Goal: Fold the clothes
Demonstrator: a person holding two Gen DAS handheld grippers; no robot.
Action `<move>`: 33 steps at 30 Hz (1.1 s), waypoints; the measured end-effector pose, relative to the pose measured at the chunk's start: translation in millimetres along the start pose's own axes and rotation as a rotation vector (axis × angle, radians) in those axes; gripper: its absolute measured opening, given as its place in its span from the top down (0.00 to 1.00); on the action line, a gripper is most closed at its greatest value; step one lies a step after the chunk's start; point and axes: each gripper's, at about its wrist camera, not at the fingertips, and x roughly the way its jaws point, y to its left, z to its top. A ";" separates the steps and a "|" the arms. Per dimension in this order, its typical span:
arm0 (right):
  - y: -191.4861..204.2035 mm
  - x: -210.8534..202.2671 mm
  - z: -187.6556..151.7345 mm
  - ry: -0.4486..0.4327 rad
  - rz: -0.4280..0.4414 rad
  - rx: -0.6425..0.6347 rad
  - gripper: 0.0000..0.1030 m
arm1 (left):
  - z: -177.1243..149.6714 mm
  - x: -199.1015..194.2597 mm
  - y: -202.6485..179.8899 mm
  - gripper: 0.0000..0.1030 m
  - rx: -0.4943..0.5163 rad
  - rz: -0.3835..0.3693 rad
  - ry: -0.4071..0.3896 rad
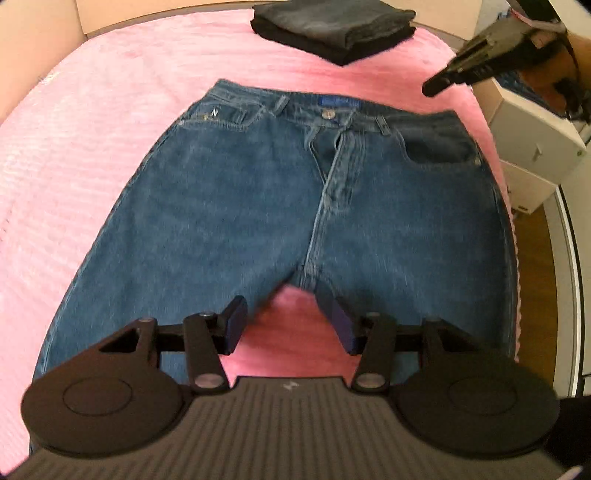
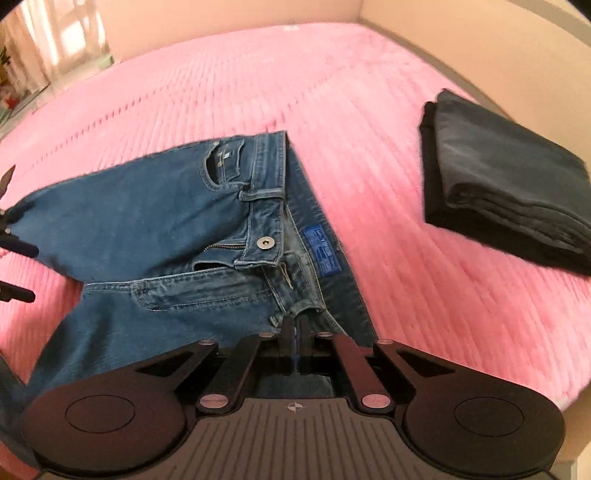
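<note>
Blue jeans lie flat, front side up, on the pink bed cover, with the waistband at the far end. My left gripper hangs open just below the crotch, over the gap between the two legs, with only pink cover between its pads. My right gripper comes in from the upper right, shut, its tip by the right end of the waistband. In the right wrist view the shut fingers hover over the waistband's near end, with no cloth visibly between them. The left gripper shows at that view's left edge.
A stack of folded dark clothes lies on the cover beyond the waistband. White boxes and wooden floor lie past the bed's right edge. A hand holds the right gripper. Walls bound the bed's far sides.
</note>
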 end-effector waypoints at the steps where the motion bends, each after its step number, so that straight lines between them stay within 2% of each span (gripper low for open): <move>1: -1.6 10.8 4.8 0.010 0.012 -0.018 0.96 | 1.1 2.4 -1.1 0.56 0.008 0.003 0.000; 4: -12.4 42.7 13.1 0.033 0.051 -0.037 0.42 | 4.2 7.2 -5.3 0.55 0.018 -0.003 -0.003; 10: -30.0 89.5 9.6 0.139 0.120 -0.024 0.43 | 12.4 29.3 -29.2 0.54 0.049 -0.049 0.000; 11: -31.8 85.7 10.4 0.145 0.126 -0.004 0.56 | 13.8 32.5 -32.9 0.54 0.052 -0.056 0.000; 12: -33.3 80.2 11.6 0.155 0.132 0.021 0.64 | 16.5 34.0 -35.7 0.54 0.055 -0.066 -0.007; 13: -34.8 74.7 12.8 0.165 0.137 0.046 0.92 | 19.6 35.4 -38.2 0.54 0.058 -0.076 -0.016; 14: -32.7 66.1 10.3 0.162 0.137 0.044 1.00 | 22.7 36.7 -40.8 0.54 0.061 -0.086 -0.024; 19: -20.4 21.1 -8.8 0.102 0.108 0.018 1.00 | 49.1 47.5 -47.2 0.54 0.087 -0.129 -0.083; 22: -23.4 19.6 -11.9 0.074 0.079 0.048 1.00 | 66.5 62.4 -44.4 0.53 0.082 -0.156 -0.095; 24: -26.4 32.1 -10.5 0.085 0.070 0.018 0.99 | 78.0 78.3 -42.6 0.53 0.088 -0.168 -0.080; 25: -28.0 38.4 -9.9 0.092 0.066 -0.001 0.86 | 83.2 85.9 -42.0 0.53 0.092 -0.174 -0.069; 26: -31.1 43.0 -9.9 0.091 0.066 -0.017 0.59 | 87.7 94.7 -41.8 0.53 0.099 -0.178 -0.057; 27: -34.8 46.8 -10.0 0.088 0.069 -0.031 0.48 | 89.8 102.8 -41.9 0.53 0.107 -0.175 -0.050; 30: -41.8 63.3 -7.5 0.095 0.110 -0.022 0.45 | 92.8 117.9 -44.9 0.58 0.143 -0.163 -0.049; 33: -49.6 75.5 -7.5 0.120 0.141 0.028 0.47 | 92.2 123.4 -47.0 0.72 0.162 -0.149 -0.032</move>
